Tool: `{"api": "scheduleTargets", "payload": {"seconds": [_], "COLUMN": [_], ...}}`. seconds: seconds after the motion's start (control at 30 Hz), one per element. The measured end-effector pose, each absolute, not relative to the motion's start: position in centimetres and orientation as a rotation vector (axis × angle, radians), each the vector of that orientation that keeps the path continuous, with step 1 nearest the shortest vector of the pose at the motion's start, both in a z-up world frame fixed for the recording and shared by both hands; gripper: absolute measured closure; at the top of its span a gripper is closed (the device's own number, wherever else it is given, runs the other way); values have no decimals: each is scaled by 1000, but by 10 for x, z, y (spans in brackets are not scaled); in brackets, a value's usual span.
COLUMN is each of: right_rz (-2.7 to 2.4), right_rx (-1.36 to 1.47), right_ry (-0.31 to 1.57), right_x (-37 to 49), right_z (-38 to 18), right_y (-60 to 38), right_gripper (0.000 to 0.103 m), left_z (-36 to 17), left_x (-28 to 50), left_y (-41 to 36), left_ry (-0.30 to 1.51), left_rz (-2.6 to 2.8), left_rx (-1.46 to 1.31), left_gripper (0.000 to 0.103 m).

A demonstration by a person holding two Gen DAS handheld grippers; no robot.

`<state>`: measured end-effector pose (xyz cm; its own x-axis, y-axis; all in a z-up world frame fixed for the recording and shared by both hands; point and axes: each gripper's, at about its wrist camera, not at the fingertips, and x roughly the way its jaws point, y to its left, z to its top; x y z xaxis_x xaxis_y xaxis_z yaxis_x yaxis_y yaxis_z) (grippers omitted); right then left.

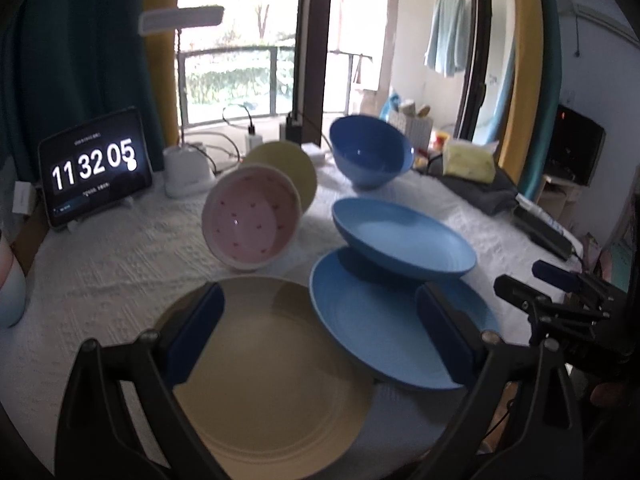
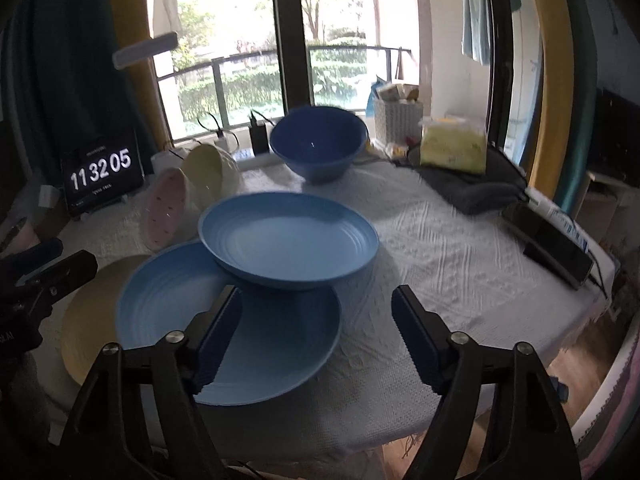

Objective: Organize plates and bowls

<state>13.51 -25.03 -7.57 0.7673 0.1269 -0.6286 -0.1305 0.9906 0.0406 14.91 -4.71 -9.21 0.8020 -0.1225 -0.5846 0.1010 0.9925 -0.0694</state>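
A beige plate [image 1: 272, 380] lies at the table's front, under my open left gripper [image 1: 320, 332]. Beside it a light blue plate [image 1: 380, 336] lies flat, with a second blue plate [image 1: 404, 240] resting tilted on its far rim. A pink bowl [image 1: 250, 216] leans on its side against a yellow bowl [image 1: 292, 168]. A dark blue bowl [image 1: 370, 152] stands at the back. My right gripper [image 2: 318, 336] is open and empty above the near edge of the lower blue plate [image 2: 256, 344]. The upper blue plate [image 2: 288, 236] is just beyond it.
A tablet clock [image 1: 94, 168] stands at the back left by a white lamp base [image 1: 186, 172]. A grey cloth with a yellow packet [image 1: 470, 160] and a black box [image 2: 548, 240] lie on the right. The table's front edge [image 2: 360, 436] is close.
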Motion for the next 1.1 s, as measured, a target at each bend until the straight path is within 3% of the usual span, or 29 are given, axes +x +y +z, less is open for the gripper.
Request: {"api": "scheduleTargets", "payload": {"seconds": [0.13,0.37,0.43,0.57,0.7,0.77,0.83,1.1], "right_rz": [155,166,177,204,248,262,281,270], "right_rx": [11,57,76,119,191,230,246,227], "right_ry": [737,832,846,880,912,917,924,923], "right_x": [148,170,173,177,182,183,184,179], "right_z": [-93,-121,-125,-133,-140,-142,-143,-140], "right_y": [-257,-268,-270,-273,-277,-279,-279,-272], "right_gripper": [29,43,53,62,69,70,79,81], "left_z": [-102,-125,-131,-133,-135,-135,-134,-119], "left_x": [159,186,190,192,194,195,195,180], "left_y": [-52,-58,-58,-61,-67,-69,-68,-64], "left_ry": [683,817,843,852,877,881,881,825], "left_rz": [-118,-101,-91,-88,-110,-112,-114,-101], "left_rx": [-14,-5,-12,2,17,19,12,6], "left_gripper": [11,43,48,57,77,77,78,78]}}
